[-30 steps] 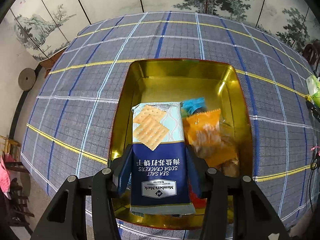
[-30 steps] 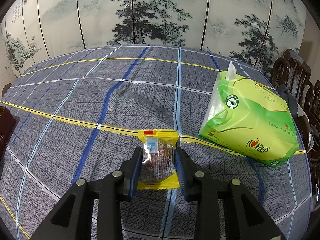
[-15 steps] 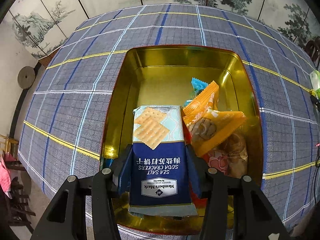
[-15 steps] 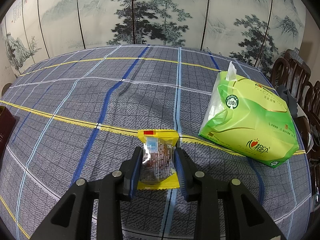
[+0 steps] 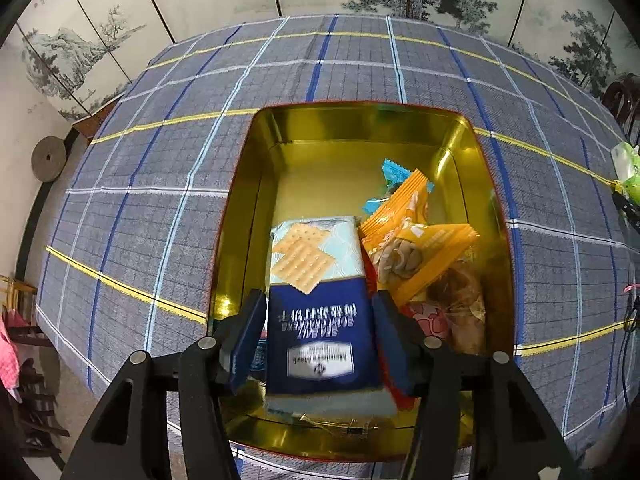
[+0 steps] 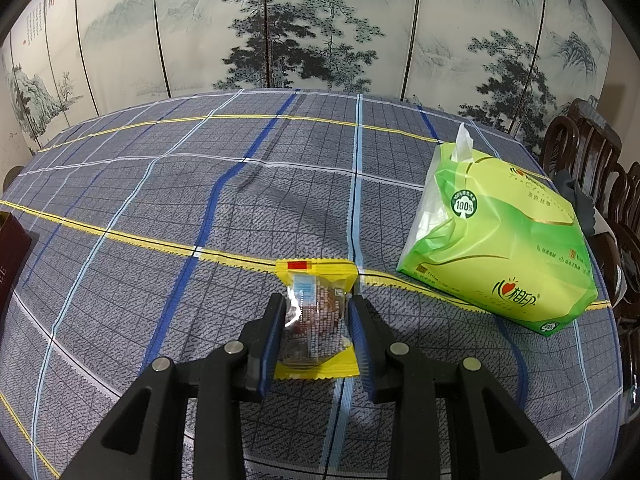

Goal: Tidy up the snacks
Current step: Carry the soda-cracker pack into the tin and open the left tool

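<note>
A blue and white sea salt cracker pack (image 5: 320, 320) lies between the fingers of my left gripper (image 5: 319, 300), over the gold tin (image 5: 360, 120). The jaws are opening, a small gap shows beside each pad, and the pack's lower half is blurred. Orange packets (image 5: 424, 256) and a blue packet (image 5: 394, 172) sit in the tin to the right of the pack. My right gripper (image 6: 316, 304) is shut on a yellow-wrapped snack (image 6: 316, 280) that rests on the checked tablecloth.
A green tissue pack (image 6: 500, 240) lies on the table to the right of the yellow snack. Dark wooden chairs (image 6: 592, 152) stand past the table's right edge. A dark red box (image 6: 10, 248) shows at the left edge. A painted folding screen stands behind the table.
The left jaws have spread apart and the cracker pack has slipped lower into the tin. The orange packets have shifted beside it. The right gripper and its snack have not moved.
</note>
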